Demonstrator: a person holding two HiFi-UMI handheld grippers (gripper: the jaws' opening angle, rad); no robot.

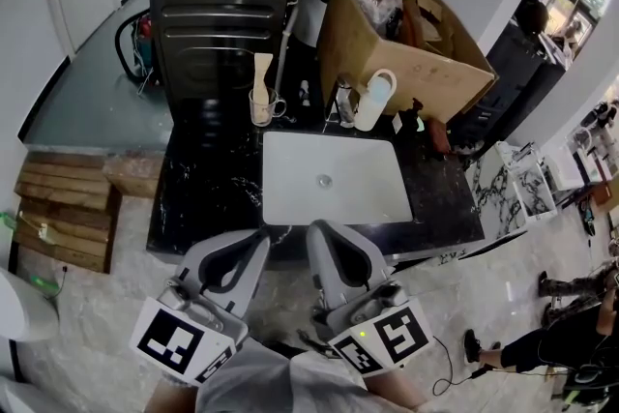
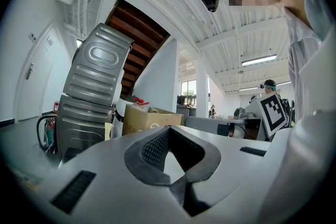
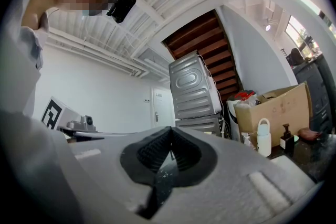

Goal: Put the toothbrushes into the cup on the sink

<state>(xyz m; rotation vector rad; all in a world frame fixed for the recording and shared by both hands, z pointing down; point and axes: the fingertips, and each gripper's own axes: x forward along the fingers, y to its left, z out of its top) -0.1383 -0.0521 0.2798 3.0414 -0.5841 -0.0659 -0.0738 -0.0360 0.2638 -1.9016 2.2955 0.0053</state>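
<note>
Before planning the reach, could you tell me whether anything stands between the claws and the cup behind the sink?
Nothing visible does. Only the white basin lies between the left claw, the right claw and the cup; the white bottle stands to the cup's right.

I saw the sink (image 1: 290, 174) centred in the head view, set in the counter (image 1: 208, 193). The cup (image 1: 263, 108) stood on the counter just above the sink's upper left corner, a jug (image 1: 373, 101) above its upper right, a cardboard box (image 1: 416, 63) behind the jug.
</note>
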